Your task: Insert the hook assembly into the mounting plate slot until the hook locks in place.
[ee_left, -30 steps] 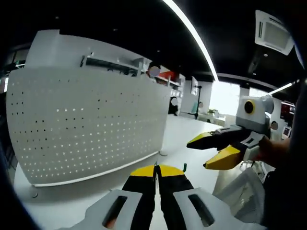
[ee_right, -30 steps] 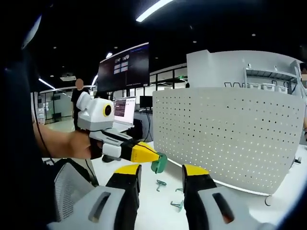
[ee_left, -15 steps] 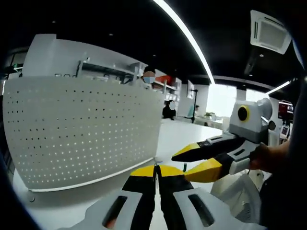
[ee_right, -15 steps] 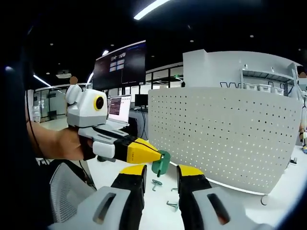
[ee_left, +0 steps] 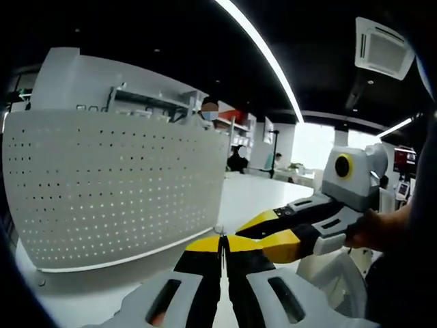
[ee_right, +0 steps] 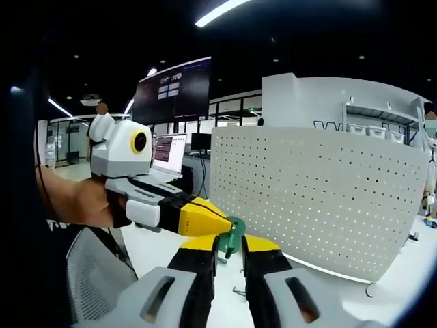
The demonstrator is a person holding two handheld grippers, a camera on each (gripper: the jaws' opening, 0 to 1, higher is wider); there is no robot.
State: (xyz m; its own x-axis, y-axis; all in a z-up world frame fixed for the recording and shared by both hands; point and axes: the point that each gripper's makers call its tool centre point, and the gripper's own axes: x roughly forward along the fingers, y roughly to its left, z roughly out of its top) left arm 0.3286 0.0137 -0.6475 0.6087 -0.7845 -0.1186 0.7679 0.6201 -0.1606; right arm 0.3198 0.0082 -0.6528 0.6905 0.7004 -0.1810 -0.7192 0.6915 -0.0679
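in the right gripper view the right gripper (ee_right: 229, 247) has drawn its yellow-tipped fingers (ee_right: 199, 244) in from the wide spread of a second ago to a narrow gap, and the green hook assembly (ee_right: 233, 235) now sits inside that gap. whether the fingers already press on it i cannot tell. the left gripper (ee_right: 222, 221) reaches in from the left with its fingers clenched on the hook's upper end, and it has come closer and lower over the same second.

in the left gripper view the left gripper's own fingers (ee_left: 205, 244) are pressed together at the bottom, and the right gripper (ee_left: 240, 232) has swung in from well off to the side until its tips almost meet them (the hook itself is hidden there).

this looks like a hand-over or regrasp in mid-air, so insertion has not begun.

the hook's long axis runs roughly upright in the right gripper view, slightly tilted, top toward the left gripper and lower end down between the right fingers. which way its locking end faces is too small to tell.

beyond stands the white perforated mounting plate (ee_right: 321, 191), upright on the counter (ee_right: 403, 273), with a few loose hooks (ee_right: 239, 292) lying near its foot.
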